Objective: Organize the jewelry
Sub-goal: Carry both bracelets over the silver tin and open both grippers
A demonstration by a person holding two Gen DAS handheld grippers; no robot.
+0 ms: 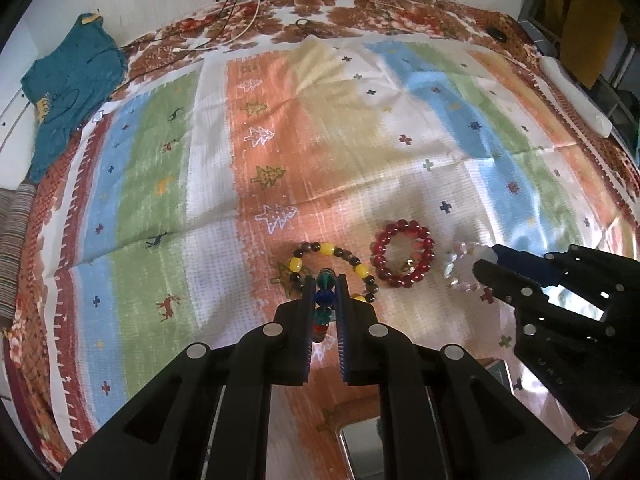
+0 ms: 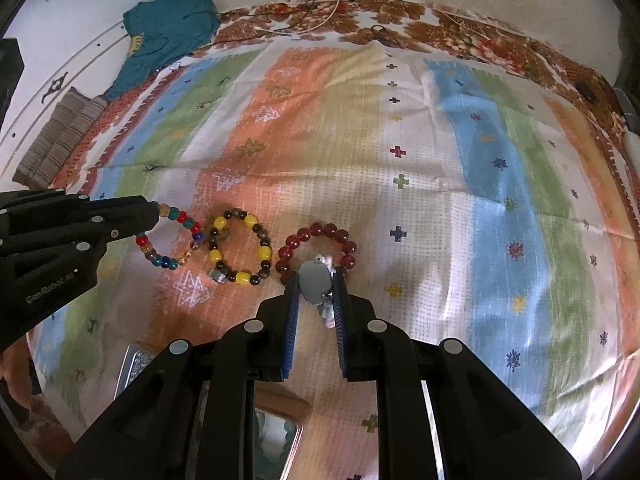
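Note:
Several bead bracelets lie in a row on the striped cloth. My left gripper (image 1: 325,286) is shut on a multicoloured bead bracelet (image 2: 172,236), which rests on the cloth at the left of the row. A yellow-and-brown bracelet (image 2: 240,250) lies beside it, also in the left wrist view (image 1: 332,260). A red bead bracelet (image 1: 402,258) lies to its right, also in the right wrist view (image 2: 316,246). My right gripper (image 2: 316,280) is shut on a pale pinkish-white bead bracelet (image 1: 464,266), just right of the red one.
A teal garment (image 1: 68,92) lies at the far left corner. Thin cords (image 1: 240,12) trail over the back edge. A white object (image 1: 576,92) lies at the right edge. A metal-rimmed box (image 2: 280,432) sits near the front, under my grippers.

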